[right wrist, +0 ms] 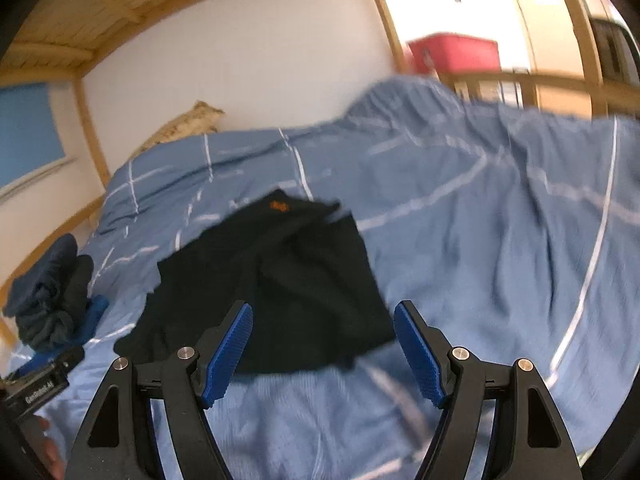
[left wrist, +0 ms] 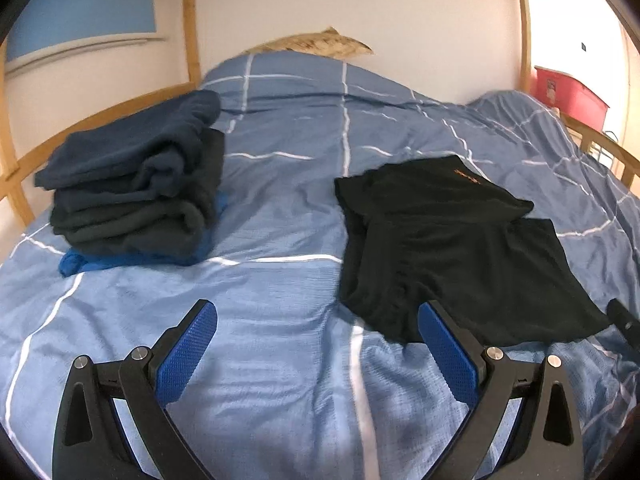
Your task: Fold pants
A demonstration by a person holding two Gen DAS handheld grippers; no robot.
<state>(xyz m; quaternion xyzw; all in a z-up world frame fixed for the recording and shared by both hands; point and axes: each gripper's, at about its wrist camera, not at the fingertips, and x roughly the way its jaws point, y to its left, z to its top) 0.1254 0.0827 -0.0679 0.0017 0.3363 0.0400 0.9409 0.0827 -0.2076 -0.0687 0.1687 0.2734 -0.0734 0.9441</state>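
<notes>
Black pants (left wrist: 452, 248) with a small orange logo lie loosely folded on the blue checked duvet (left wrist: 288, 184), right of centre. They also show in the right wrist view (right wrist: 276, 288). My left gripper (left wrist: 316, 320) is open and empty, above the duvet, its right finger at the pants' near edge. My right gripper (right wrist: 324, 316) is open and empty, hovering over the pants' near edge. Its tip shows at the right edge of the left wrist view (left wrist: 624, 320).
A stack of folded dark clothes (left wrist: 136, 184) sits on the duvet at the left, also in the right wrist view (right wrist: 48, 296). A wooden bed frame (left wrist: 192, 24) surrounds the bed. A pillow (left wrist: 316, 42) lies at the head. A red bin (left wrist: 568, 92) stands beyond the right rail.
</notes>
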